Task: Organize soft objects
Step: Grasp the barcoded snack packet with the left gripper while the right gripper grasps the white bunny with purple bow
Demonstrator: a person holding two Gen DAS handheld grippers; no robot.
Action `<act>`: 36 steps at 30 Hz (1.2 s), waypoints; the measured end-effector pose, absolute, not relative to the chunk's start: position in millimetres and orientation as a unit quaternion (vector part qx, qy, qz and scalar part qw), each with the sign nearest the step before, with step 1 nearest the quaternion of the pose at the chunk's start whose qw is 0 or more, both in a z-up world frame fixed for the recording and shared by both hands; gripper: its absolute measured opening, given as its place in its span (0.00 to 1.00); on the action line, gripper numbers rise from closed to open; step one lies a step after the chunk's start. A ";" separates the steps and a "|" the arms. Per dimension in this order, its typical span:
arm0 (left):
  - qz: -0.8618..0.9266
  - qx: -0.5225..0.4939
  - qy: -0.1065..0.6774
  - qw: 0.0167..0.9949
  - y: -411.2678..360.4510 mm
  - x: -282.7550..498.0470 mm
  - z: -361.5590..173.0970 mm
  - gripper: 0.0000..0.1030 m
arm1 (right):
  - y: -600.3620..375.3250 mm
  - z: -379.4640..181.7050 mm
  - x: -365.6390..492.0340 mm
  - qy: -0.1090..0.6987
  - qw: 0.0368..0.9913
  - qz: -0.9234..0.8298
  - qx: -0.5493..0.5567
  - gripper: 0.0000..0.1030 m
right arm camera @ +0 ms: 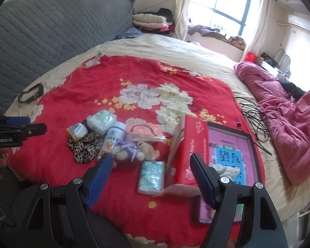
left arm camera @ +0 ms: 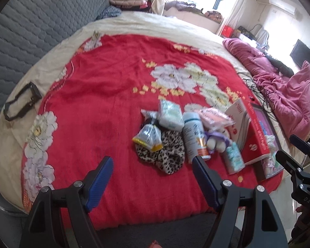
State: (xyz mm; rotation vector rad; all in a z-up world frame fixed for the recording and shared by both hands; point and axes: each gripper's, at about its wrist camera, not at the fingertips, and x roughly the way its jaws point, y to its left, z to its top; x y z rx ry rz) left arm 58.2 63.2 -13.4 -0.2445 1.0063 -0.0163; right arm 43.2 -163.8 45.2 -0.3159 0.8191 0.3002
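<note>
Bed with a red floral blanket (left arm camera: 105, 95) fills both views. Red box (right arm camera: 193, 144) lies right of centre; leopard-print cloth (left arm camera: 165, 155), plush toy (right arm camera: 126, 150) and tissue packs (right arm camera: 152, 174) cluster mid-frame. Left gripper (left arm camera: 153, 173) and right gripper (right arm camera: 152, 171) hover with jaws apart, empty.

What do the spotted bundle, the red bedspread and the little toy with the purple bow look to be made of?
Spotted bundle: thin woven or knit cloth, matte, judging by its crumpled folds. Red bedspread: plush, fleece-like fabric, going by its soft wrinkles and faint sheen. Toy: cream pile fabric, probably stuffed, with what looks like a satin bow; blur leaves this uncertain.
</note>
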 end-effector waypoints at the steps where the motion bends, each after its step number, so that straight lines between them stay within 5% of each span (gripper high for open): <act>1: -0.008 -0.118 0.487 0.866 63.2 60.4 -18.9 0.76 | -162.0 41.1 45.2 0.398 0.892 0.147 -0.154 0.76; 23: -0.005 -0.137 0.552 0.822 75.0 152.6 -92.6 0.75 | -131.2 -37.9 92.7 0.453 0.852 0.176 -0.196 0.76; 36: -0.019 -0.140 0.565 0.813 74.1 167.3 -109.6 0.75 | -102.1 -89.3 111.1 0.420 0.823 0.169 -0.342 0.75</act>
